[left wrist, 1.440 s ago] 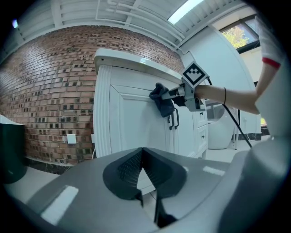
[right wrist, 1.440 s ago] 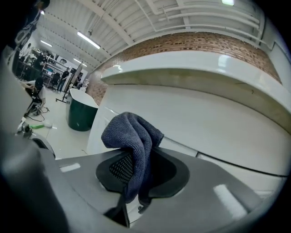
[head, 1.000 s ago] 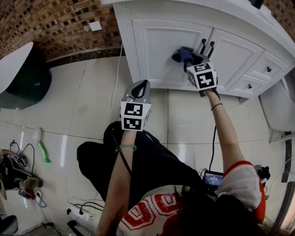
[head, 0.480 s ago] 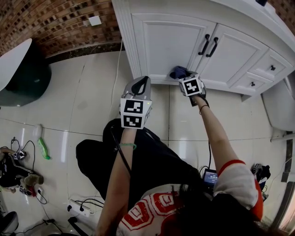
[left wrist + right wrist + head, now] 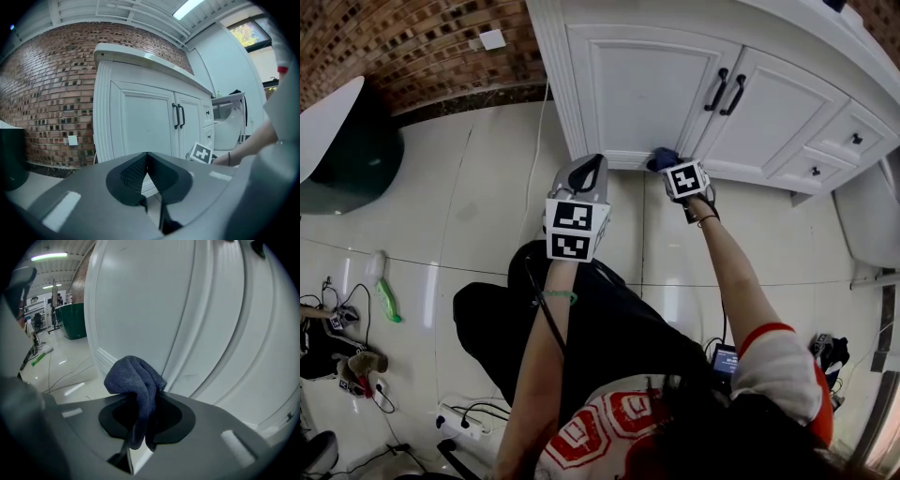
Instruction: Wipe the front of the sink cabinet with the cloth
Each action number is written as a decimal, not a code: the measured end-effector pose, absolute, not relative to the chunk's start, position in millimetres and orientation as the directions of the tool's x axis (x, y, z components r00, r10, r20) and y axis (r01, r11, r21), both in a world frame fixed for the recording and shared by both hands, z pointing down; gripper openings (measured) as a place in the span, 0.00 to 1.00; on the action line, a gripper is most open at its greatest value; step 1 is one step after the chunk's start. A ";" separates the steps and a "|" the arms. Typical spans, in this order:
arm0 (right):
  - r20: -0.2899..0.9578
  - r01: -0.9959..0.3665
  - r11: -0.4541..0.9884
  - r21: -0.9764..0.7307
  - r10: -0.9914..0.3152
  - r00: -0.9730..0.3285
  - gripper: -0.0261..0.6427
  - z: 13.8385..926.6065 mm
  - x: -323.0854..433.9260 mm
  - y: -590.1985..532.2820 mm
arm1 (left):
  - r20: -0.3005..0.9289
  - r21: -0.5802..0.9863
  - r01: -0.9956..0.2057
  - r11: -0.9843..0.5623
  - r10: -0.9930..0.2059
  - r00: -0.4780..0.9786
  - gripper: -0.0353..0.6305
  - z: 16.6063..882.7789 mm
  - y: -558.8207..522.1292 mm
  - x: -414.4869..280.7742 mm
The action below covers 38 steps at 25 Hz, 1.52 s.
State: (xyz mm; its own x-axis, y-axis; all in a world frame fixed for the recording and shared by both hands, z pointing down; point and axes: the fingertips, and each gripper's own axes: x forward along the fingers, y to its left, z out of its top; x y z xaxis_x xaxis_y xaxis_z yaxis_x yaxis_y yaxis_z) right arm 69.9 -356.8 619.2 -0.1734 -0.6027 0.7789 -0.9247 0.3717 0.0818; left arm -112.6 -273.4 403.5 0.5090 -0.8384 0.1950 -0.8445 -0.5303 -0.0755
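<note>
Open floor (image 5: 487, 178) left of cabinet (image 5: 637, 84)

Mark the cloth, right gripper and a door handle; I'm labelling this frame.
cloth (image 5: 136, 378), right gripper view, bunched top
right gripper (image 5: 672, 169), head view, between its fingertips
door handle (image 5: 715, 90), head view, middle of the bar

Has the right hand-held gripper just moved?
Yes, the right hand-held gripper and dark blue cloth slid down the white door, below its black handles.
</note>
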 end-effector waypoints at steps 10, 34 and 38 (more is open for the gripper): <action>0.565 -0.860 0.466 0.207 -0.775 -0.283 0.16 443.7 82.9 -350.5 | 0.186 -0.085 -0.826 -0.557 -0.823 0.536 0.05 400.5 -275.2 -96.1; 0.263 -0.891 0.314 0.327 -0.936 -0.233 0.16 257.5 112.0 -364.6 | 0.060 0.005 -0.789 -0.615 -0.787 0.614 0.05 372.5 -263.7 -54.6; 0.224 -0.901 0.294 0.319 -0.947 -0.230 0.16 266.6 112.4 -357.3 | 0.094 -0.038 -0.785 -0.619 -0.784 0.613 0.05 378.6 -262.8 -58.4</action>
